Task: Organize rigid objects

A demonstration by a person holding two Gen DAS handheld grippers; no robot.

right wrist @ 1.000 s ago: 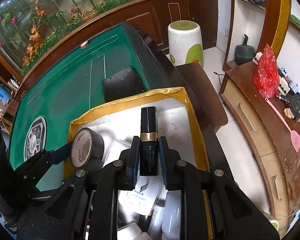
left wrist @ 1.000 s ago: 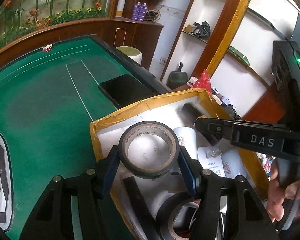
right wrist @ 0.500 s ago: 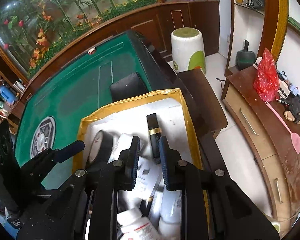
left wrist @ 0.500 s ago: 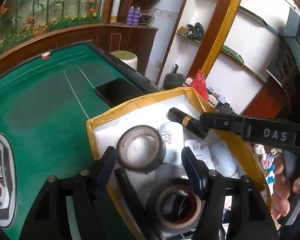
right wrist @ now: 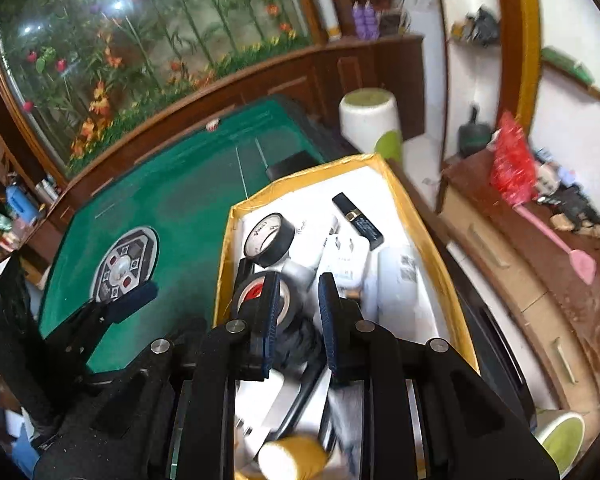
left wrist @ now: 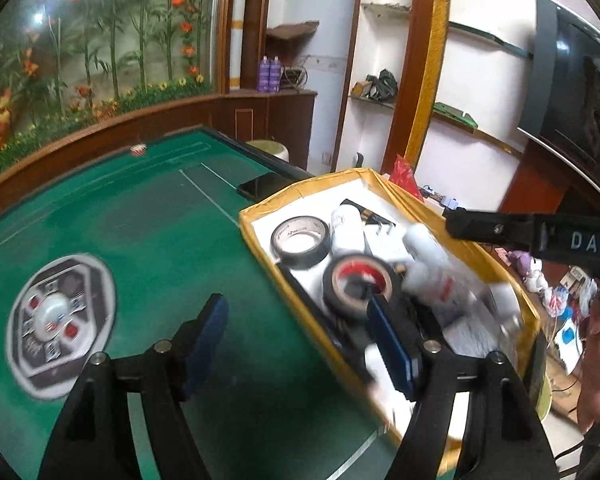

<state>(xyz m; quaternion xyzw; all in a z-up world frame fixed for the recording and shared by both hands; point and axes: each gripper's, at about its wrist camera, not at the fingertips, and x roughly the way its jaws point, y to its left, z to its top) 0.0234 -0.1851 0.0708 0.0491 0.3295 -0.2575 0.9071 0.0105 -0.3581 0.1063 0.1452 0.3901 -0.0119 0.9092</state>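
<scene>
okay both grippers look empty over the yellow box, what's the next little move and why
Probably swing the left gripper back over the green table to look for another loose item. Both it and the right gripper are open and empty, and the tape roll and black tube already lie in the box.

Black hand-held gripper (left wrist: 296, 340), blue finger pads (left wrist: 392, 346), silver screws, white "DAS" lettering

You see a green table (left wrist: 148, 240). The yellow-rimmed box (left wrist: 256, 216) sits on its right. A round control panel (left wrist: 60, 320) lies left.
</scene>
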